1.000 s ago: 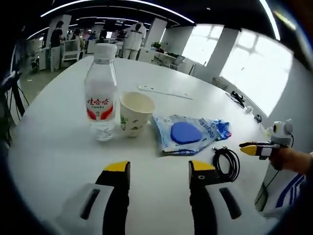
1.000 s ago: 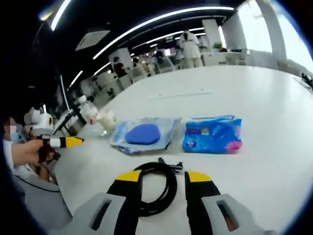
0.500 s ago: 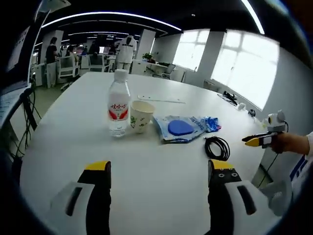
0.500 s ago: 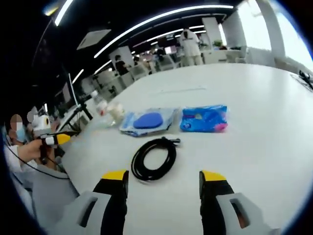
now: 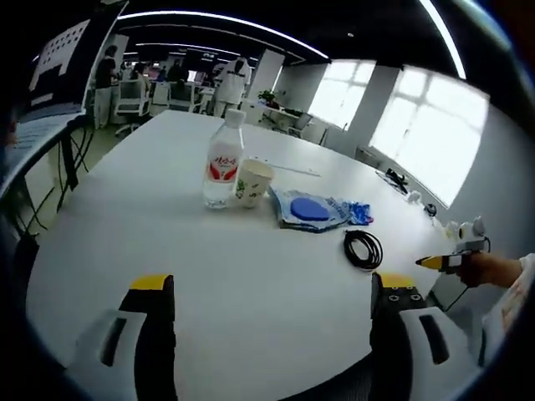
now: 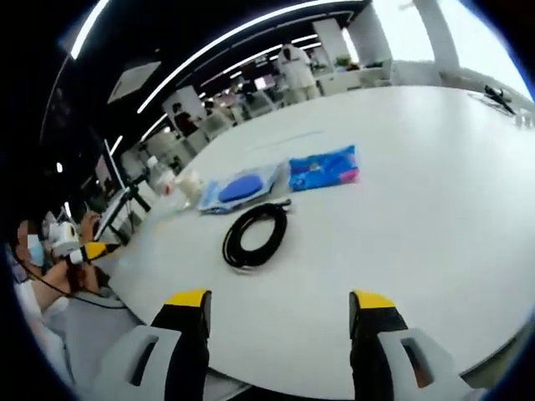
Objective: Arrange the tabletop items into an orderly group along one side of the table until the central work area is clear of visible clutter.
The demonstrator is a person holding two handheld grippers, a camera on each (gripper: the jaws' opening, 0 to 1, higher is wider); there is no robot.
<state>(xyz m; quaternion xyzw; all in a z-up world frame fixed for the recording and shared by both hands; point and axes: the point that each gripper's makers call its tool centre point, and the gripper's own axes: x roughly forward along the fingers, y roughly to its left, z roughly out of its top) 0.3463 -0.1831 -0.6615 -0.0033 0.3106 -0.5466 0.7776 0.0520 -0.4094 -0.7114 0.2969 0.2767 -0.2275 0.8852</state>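
Over the last second I have drawn both hands back from the counter (image 5: 109, 225), so the items look smaller and farther off than before; my right hand-held gripper (image 6: 282, 302), which was straddling the cable coil (image 6: 255, 235), is now clear of it with jaws spread wide and empty. My left hand-held gripper (image 5: 272, 288) is likewise spread and holds nothing. I judge the arranging nearly or fully done. Taking the coil as landmark: the blue pouch (image 5: 311, 209) lies just beyond it, the paper cup (image 5: 251, 182) and water bottle (image 5: 221, 163) beside that, the wipes pack (image 6: 324, 167) near the pouch.
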